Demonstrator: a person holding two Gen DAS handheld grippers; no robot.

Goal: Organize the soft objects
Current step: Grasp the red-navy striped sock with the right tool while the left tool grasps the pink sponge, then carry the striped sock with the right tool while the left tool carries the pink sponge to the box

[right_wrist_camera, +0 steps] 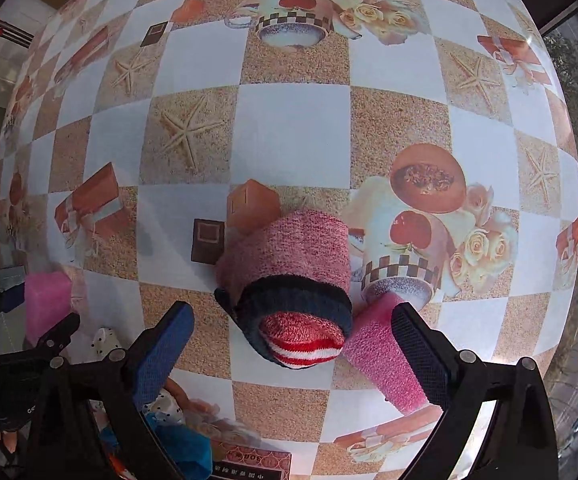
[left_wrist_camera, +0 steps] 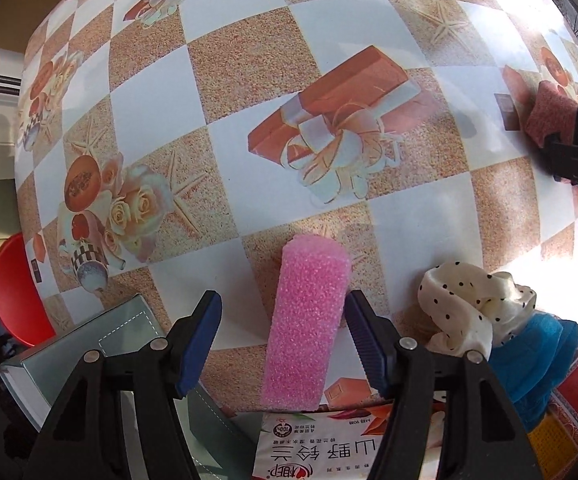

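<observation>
Around my left claw the worktop is crowded: a polka-dot cream cloth lies just right of it, bunched against a blue cloth, and a printed wipes packet sits beneath the claw, touching the near end of a pink foam roll. A grey box stands at the left; I cannot tell what is in it. The left claw is spread, the foam roll lying between its pads, close to the right pad and clear of the left.

My right claw is also spread, pinching nothing. A rolled pink knit sock with a dark cuff lies between its pads, not touching either. A second pink foam piece lies beside the sock, running under the right pad.
</observation>
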